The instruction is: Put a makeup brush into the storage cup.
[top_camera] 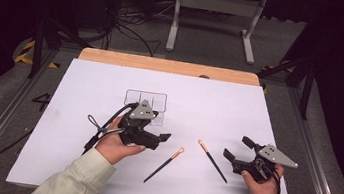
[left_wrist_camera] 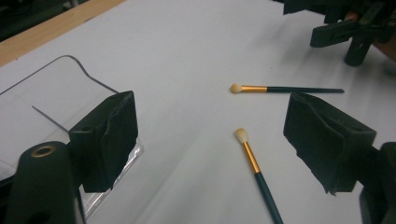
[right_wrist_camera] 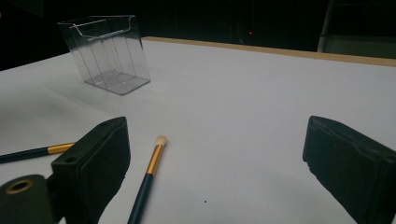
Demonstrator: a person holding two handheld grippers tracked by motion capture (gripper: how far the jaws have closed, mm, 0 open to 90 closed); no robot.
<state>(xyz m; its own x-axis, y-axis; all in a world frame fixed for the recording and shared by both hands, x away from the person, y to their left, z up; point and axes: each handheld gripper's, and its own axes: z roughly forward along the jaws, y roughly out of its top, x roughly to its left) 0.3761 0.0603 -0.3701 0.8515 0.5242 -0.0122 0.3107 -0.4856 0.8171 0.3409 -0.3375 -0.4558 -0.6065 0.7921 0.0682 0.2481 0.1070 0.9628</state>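
High view: on a white desk, a clear plastic compartment box [top_camera: 153, 105] stands toward the far edge. At left, the left gripper [top_camera: 164, 137] hangs with jaws apart and empty. Just to its right lies a slim dark makeup brush [top_camera: 165, 164], gold ferrule, pale tip pointing away. A second makeup brush [top_camera: 212, 161] lies nearer the right gripper [top_camera: 239, 149], jaws also wide, empty.

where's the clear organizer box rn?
High view: the clear organizer box stands left of centre on the white mat, just behind the left tool, beyond both brushes.
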